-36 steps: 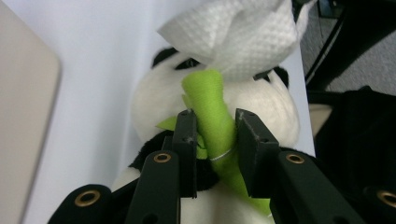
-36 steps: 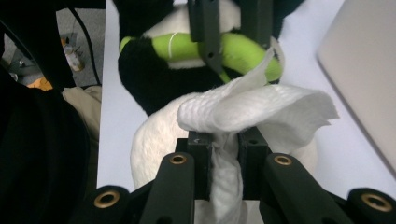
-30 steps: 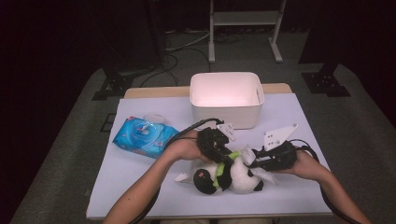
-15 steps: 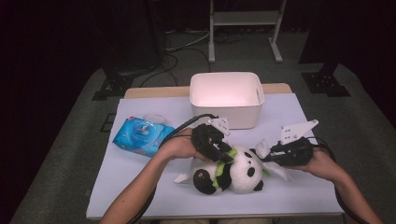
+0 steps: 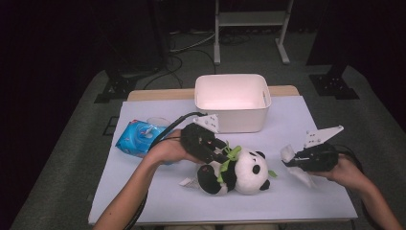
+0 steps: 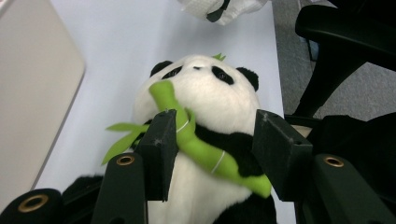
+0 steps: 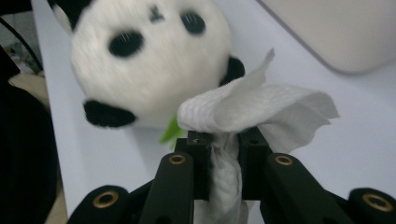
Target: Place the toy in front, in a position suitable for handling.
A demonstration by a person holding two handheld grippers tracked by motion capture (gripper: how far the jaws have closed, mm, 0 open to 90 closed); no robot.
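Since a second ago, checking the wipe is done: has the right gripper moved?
Yes. The right gripper, clamping the tissue, drew rightward, away from the panda.

Plush panda on its side, crumpled white tissue just beside.

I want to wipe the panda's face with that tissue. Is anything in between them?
No. The right gripper pinches the tissue, and bare table lies between it and the panda's face. The left gripper straddles its body.
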